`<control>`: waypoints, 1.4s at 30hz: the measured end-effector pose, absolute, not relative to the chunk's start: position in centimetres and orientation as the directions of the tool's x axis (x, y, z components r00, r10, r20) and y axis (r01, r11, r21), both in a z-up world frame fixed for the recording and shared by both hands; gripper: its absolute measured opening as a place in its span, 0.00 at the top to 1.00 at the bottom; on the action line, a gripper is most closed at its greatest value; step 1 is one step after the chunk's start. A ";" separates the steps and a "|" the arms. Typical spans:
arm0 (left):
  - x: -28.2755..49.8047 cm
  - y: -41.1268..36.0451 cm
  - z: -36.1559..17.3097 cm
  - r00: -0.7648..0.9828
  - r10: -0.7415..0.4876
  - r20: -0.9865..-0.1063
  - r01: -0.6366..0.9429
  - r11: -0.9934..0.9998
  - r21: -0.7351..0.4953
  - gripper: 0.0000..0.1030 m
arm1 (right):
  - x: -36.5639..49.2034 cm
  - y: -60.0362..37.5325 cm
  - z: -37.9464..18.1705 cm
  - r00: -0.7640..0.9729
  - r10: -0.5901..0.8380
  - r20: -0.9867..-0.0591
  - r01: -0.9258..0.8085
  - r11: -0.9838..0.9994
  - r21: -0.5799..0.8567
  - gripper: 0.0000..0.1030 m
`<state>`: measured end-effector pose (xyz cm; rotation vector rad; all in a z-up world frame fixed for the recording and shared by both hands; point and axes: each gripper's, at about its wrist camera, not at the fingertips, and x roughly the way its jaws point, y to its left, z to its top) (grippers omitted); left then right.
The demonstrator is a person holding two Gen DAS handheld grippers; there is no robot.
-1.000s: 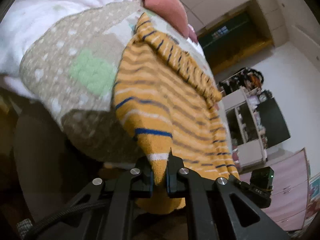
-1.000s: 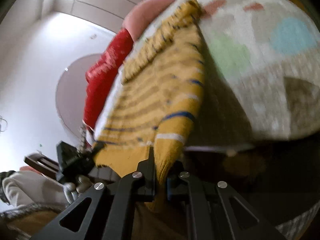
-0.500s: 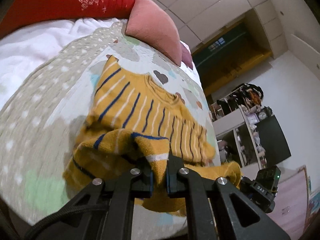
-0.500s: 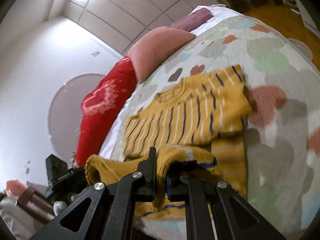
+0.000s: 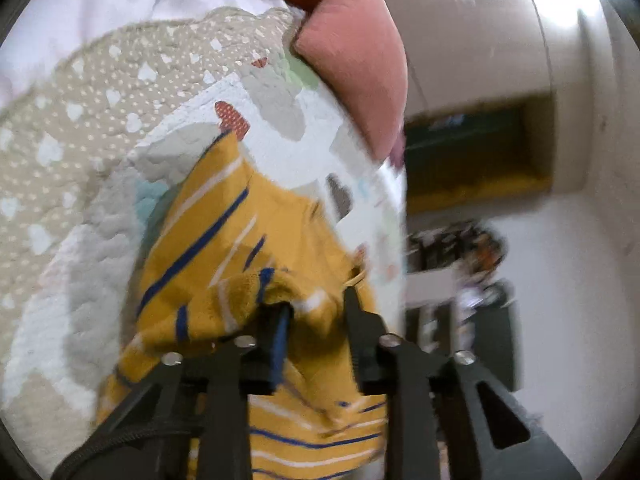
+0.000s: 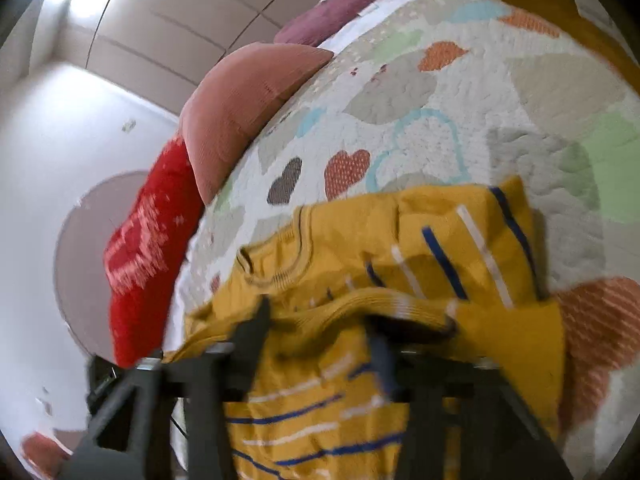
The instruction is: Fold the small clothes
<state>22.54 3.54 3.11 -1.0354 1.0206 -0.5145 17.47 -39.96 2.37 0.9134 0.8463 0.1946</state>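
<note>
Left wrist view: the left gripper [image 5: 316, 312] is seen with its jaws spread apart, and a bunched-up bit of the yellow striped sweater [image 5: 224, 248] lies between and just in front of them, not pinched by them. It looks as if the edge is being let go so that it can rest on top of the part lying flat ahead. The sweater is spread on the heart quilt [image 5: 80, 128], a soft flat place that is good for folding. A pink pillow [image 5: 356, 48] is seen far ahead, well away from the sweater. In the right wrist view the right gripper [image 6: 320, 320] is also seen wide apart, with a rolled yellow edge of the sweater [image 6: 440, 240] draped across the gap. The picture is blurred, but nothing seems to be squeezed. The neck hole is seen ahead of the left finger. A first fold seems to be nearly laid down
</note>
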 end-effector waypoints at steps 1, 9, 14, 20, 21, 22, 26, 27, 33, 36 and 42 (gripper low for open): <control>22.9 4.1 2.7 0.487 -0.772 -0.409 -0.117 0.407 -0.906 0.67 | 18.0 -40.4 1.8 0.677 0.491 -0.548 0.204 0.590 0.781 0.36; 23.7 6.0 4.0 0.531 -0.700 -0.477 -0.100 0.507 -0.856 0.62 | 19.5 -42.5 1.7 0.721 0.460 -0.518 0.238 0.538 0.809 0.36; 22.2 4.7 5.5 0.527 -0.594 -0.608 0.004 0.717 -0.697 0.58 | 17.2 -44.3 4.0 0.769 0.348 -0.535 0.253 0.603 0.756 0.27; 18.7 3.1 5.3 0.530 -0.418 -0.738 0.127 0.899 -0.419 0.55 | 11.1 -43.5 5.6 0.735 0.292 -0.613 0.189 0.780 0.597 0.27; 18.1 3.2 4.9 0.523 -0.411 -0.746 0.129 0.904 -0.407 0.55 | 9.6 -43.1 5.4 0.724 0.280 -0.630 0.177 0.807 0.563 0.27; 17.5 3.6 4.5 0.519 -0.409 -0.751 0.124 0.905 -0.407 0.55 | 8.5 -42.8 5.3 0.718 0.276 -0.639 0.171 0.820 0.546 0.27; 15.7 5.8 3.4 0.517 -0.425 -0.743 0.070 0.886 -0.459 0.52 | 4.0 -42.5 3.4 0.700 0.282 -0.656 0.171 0.826 0.537 0.26; 15.2 6.4 3.0 0.516 -0.430 -0.741 0.049 0.878 -0.475 0.51 | 3.0 -42.4 2.5 0.695 0.294 -0.657 0.179 0.814 0.553 0.25; 13.6 6.8 0.9 0.449 -0.558 -0.698 0.051 0.796 -0.604 0.37 | 1.7 -40.6 -1.2 0.678 0.378 -0.630 0.193 0.736 0.649 0.25; 14.3 4.7 0.0 0.390 -0.554 -0.736 0.055 0.812 -0.581 0.37 | 2.7 -39.7 -1.9 0.701 0.380 -0.603 0.199 0.708 0.678 0.33; 13.7 5.4 2.7 0.357 -0.556 -0.751 0.052 0.814 -0.578 0.91 | 2.9 -41.5 0.8 0.694 0.449 -0.563 0.154 0.671 0.726 0.86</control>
